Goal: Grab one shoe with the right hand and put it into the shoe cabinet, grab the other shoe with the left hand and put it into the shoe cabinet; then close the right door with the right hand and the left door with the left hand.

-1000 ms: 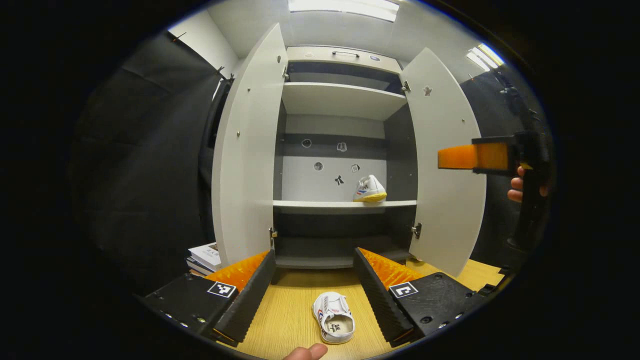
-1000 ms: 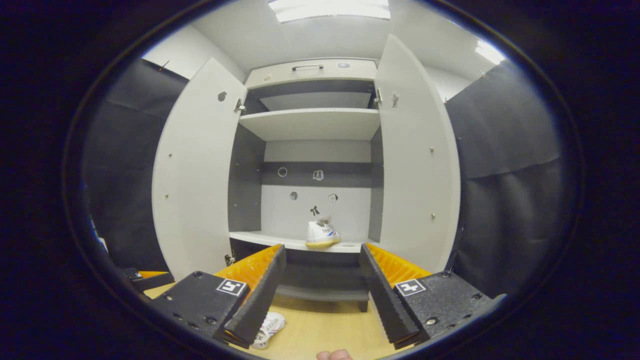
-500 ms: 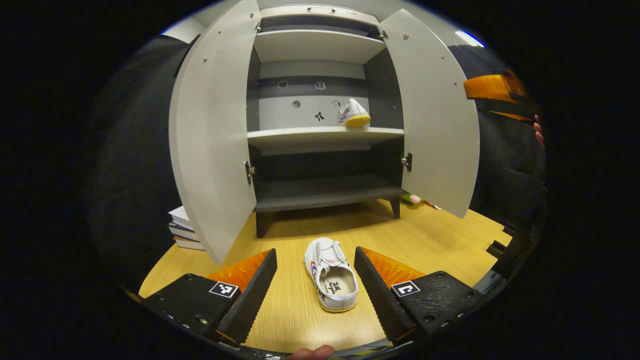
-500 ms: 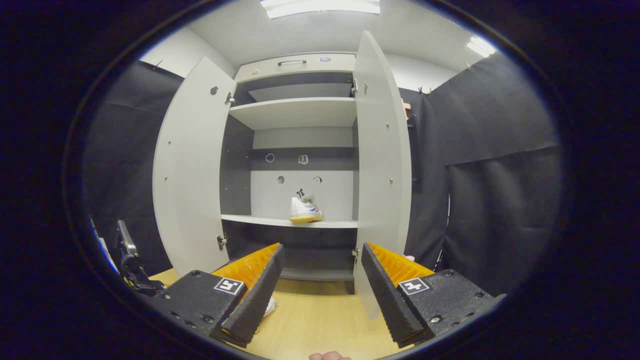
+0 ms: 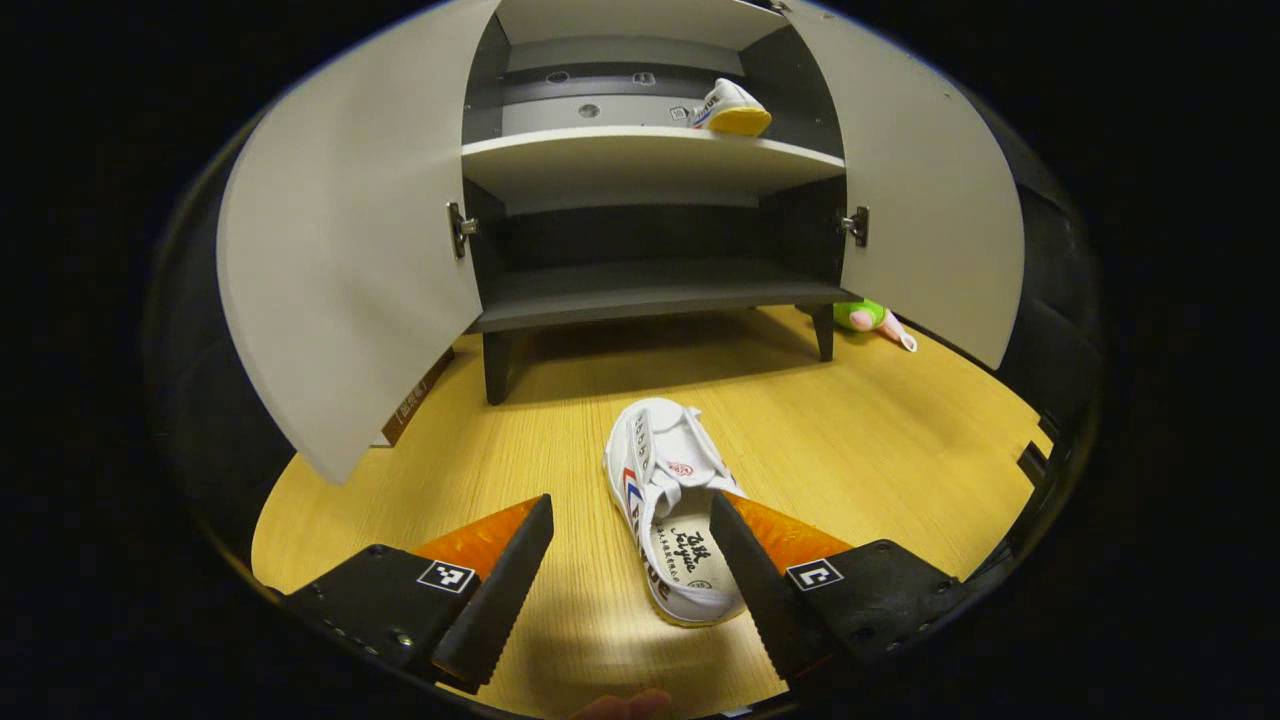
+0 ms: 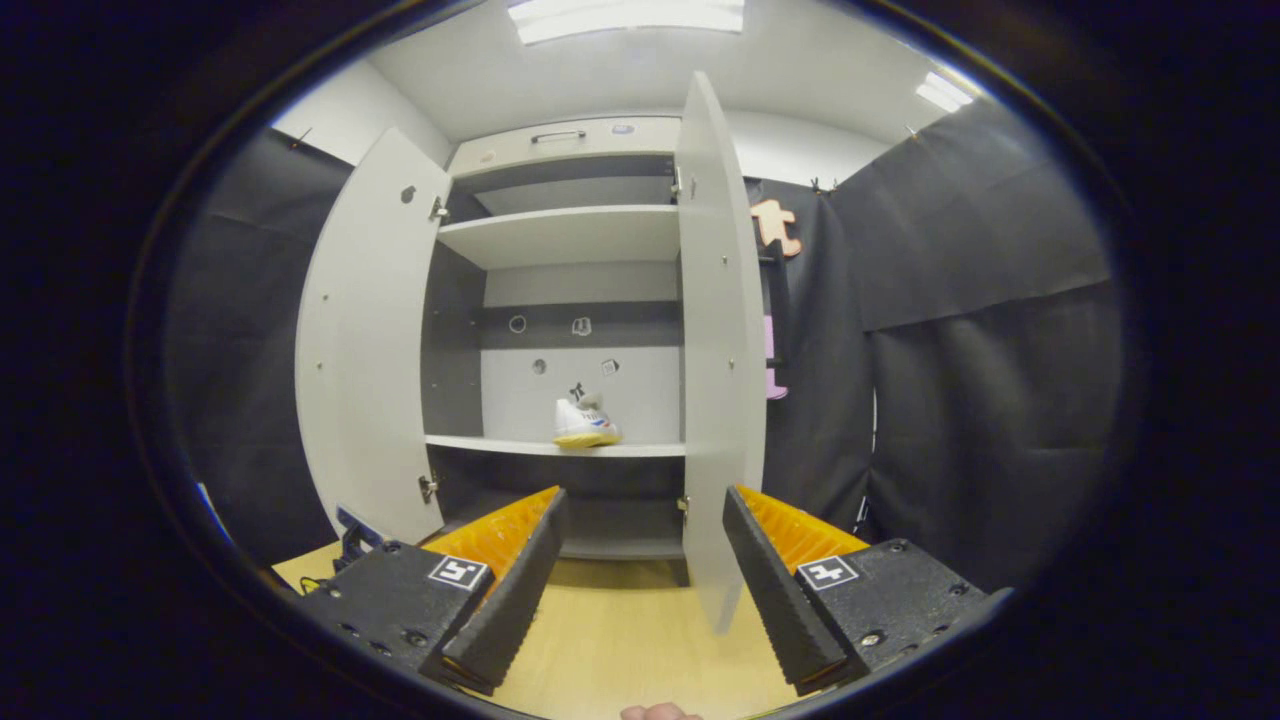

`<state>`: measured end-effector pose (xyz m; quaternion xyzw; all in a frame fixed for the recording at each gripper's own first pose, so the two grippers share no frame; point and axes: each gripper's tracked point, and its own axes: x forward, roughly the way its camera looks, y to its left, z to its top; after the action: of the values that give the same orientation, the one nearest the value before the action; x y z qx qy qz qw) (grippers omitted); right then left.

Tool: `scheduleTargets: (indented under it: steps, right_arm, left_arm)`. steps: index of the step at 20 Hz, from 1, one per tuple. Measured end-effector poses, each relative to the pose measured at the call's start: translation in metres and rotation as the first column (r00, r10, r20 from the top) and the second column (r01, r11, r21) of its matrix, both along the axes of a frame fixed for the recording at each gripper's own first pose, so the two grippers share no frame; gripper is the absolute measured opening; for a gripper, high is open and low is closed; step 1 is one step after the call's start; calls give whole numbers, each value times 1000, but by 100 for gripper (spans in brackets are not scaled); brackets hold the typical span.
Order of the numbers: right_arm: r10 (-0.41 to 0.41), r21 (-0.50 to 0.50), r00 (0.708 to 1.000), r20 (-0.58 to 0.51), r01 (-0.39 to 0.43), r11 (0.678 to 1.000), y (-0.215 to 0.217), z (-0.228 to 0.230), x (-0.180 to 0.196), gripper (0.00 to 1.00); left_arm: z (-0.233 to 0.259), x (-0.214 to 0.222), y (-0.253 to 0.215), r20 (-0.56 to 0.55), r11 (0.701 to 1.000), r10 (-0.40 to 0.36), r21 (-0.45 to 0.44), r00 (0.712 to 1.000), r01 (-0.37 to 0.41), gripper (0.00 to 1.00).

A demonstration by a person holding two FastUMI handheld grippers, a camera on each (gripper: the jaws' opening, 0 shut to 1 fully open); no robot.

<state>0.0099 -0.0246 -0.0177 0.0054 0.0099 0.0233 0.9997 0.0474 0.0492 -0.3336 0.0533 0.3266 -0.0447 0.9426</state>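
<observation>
Colours and patterns around the shoe cabinet (image 5: pixel 640 150)

Cabinet: pale grey doors and shelves, dark grey inner walls. In front of it, white shoe (image 5: pixel 670 505) with red-blue side stripes on a yellow wood-grain floor (image 5: pixel 880 450). On its middle shelf, white shoe with yellow sole (image 5: pixel 733 108). Green-pink toy (image 5: pixel 870 318) seen beside its right leg.

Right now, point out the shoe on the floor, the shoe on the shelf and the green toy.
floor shoe (image 5: pixel 668 500), left gripper view, on its laces.
shelf shoe (image 5: pixel 733 107), left gripper view, on its side.
green toy (image 5: pixel 868 316), left gripper view, on its body.
</observation>
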Motion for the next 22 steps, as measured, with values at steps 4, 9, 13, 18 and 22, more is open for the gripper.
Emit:
scheduleTargets:
  steps: [4,9,13,18,22]
  right_arm:
    - [-22,-11,1000,-2,22,1000,-6,3,1,98]
    - [-27,-13,999,-27,26,1000,-7,-3,5,98]
    - [-27,-18,999,-37,27,999,-5,-6,11,98]
    - [-30,-25,998,-57,29,999,-3,-14,19,98]
    - [-27,-25,998,-64,25,999,-1,-15,25,98]
  left_arm:
    - [-24,11,3,-36,1000,-3,25,999,4,97]
    - [-52,31,-2,-123,999,-8,-46,992,3,97]
    - [-57,53,-4,-109,998,-9,-65,994,2,91]
    - [-63,72,2,-65,998,47,-35,997,-50,48]
    - [-64,76,9,-48,997,74,-33,996,-76,8]
